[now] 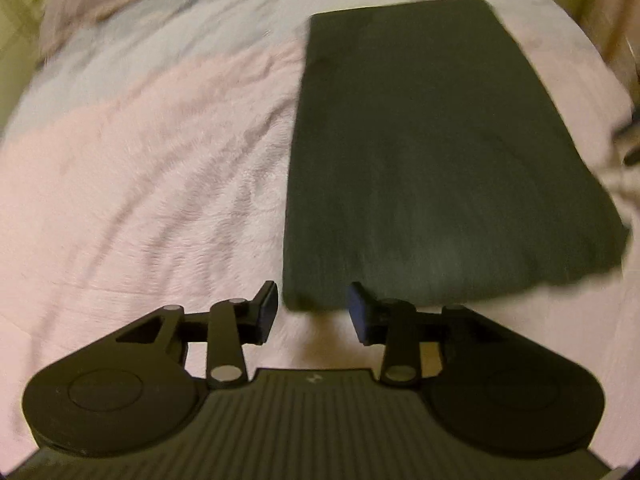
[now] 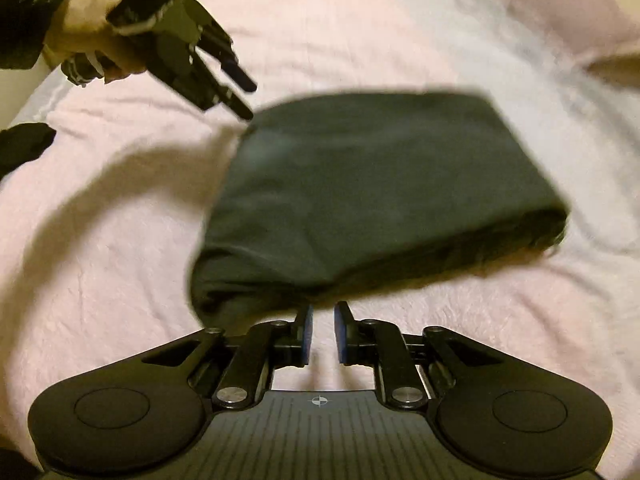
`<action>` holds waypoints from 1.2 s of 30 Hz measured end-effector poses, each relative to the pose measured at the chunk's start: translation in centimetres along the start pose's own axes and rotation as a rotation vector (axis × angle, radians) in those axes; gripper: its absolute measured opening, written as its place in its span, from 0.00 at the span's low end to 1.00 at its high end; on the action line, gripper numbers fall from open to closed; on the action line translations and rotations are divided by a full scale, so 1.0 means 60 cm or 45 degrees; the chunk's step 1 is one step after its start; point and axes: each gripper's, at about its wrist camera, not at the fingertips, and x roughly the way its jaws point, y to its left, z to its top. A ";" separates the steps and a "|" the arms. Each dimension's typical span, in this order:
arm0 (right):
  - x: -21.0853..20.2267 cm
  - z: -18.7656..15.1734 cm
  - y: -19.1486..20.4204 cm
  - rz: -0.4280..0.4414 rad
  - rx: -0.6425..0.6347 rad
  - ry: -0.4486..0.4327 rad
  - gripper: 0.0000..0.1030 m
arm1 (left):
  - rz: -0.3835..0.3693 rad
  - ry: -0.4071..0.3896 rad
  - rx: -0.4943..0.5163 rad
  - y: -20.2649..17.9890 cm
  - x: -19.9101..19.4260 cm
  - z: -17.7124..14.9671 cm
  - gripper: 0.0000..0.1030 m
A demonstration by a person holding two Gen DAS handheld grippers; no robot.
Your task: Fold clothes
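While we hold both tools above the bed, neither one grips anything. Our left tool [image 1: 313, 312] has its jaws wide apart, and its tips hover at the near left corner of the dark green garment [image 1: 432, 152], with empty air between the pads. Our right tool [image 2: 321, 334] has its jaws narrow, with only a small gap between the blue pads, and nothing is inside that gap; it sits just in front of the near edge of the same garment [image 2: 380, 184]. In the right wrist view we also see the left tool [image 2: 240, 92] from outside, held by the left hand [image 2: 92, 36] and pointing down toward the far left corner of the cloth.

The garment lies on the pink blanket [image 1: 140, 180] of the bed as a thick, tidy rectangle of several layers. A pink pillow [image 2: 568, 12] rests farther away.

We judge that the folding is almost done, or that one last fold remains. If another fold is needed, the next move calls for sliding each tool under a near corner, taking all layers together, and carrying them across evenly. The risk is that the top layers slip and the edges stop matching.
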 end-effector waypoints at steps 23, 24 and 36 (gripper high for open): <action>0.133 -0.036 0.178 -0.404 -0.728 0.042 0.27 | 0.506 -0.310 1.202 -0.188 0.115 -0.134 0.46; 0.135 -0.030 0.187 -0.422 -0.726 0.054 0.29 | 0.539 -0.322 1.237 -0.186 0.123 -0.136 0.46; 0.209 -0.044 0.188 -0.598 -0.844 0.107 0.56 | 0.581 -0.327 1.287 -0.152 0.186 -0.112 0.50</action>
